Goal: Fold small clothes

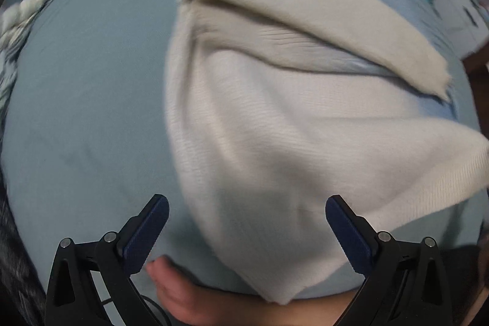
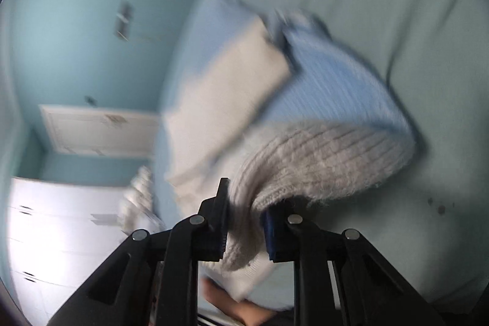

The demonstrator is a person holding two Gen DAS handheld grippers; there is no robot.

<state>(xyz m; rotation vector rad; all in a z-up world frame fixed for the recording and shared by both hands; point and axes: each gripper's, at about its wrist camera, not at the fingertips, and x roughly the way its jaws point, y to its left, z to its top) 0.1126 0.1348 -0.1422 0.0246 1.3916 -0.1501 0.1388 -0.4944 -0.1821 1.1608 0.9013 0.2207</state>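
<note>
The sweater (image 1: 275,124) lies on the bed (image 1: 85,100), cream knit with a pale blue panel showing under a folded-over sleeve (image 1: 321,20). From the left wrist view its long axis runs from the near bottom edge up and away toward the far side, and the sleeve crosses it on a slant, its cuff pointing to the right. The near corner of the knit hangs just at the bed's edge, close to the person's bare arm (image 1: 189,298).

Left of the sweater there is a wide stretch of bare sheet, right up to a braided throw (image 1: 18,17) at the far left edge. On the right the sheet runs out quickly; the knit reaches nearly to that side.

The left claw (image 1: 247,234) stands wide open over the near hem, its pads apart and holding nothing.

The right claw (image 2: 244,222) is clamped on a ribbed edge of the sweater (image 2: 321,161), which bunches up between the pads and lifts off the sheet. That view is badly blurred, so I can only say the blue part seems to trail away behind it. Beyond the bed's left edge there are a teal wall (image 2: 76,20) and white drawers (image 2: 61,234).
</note>
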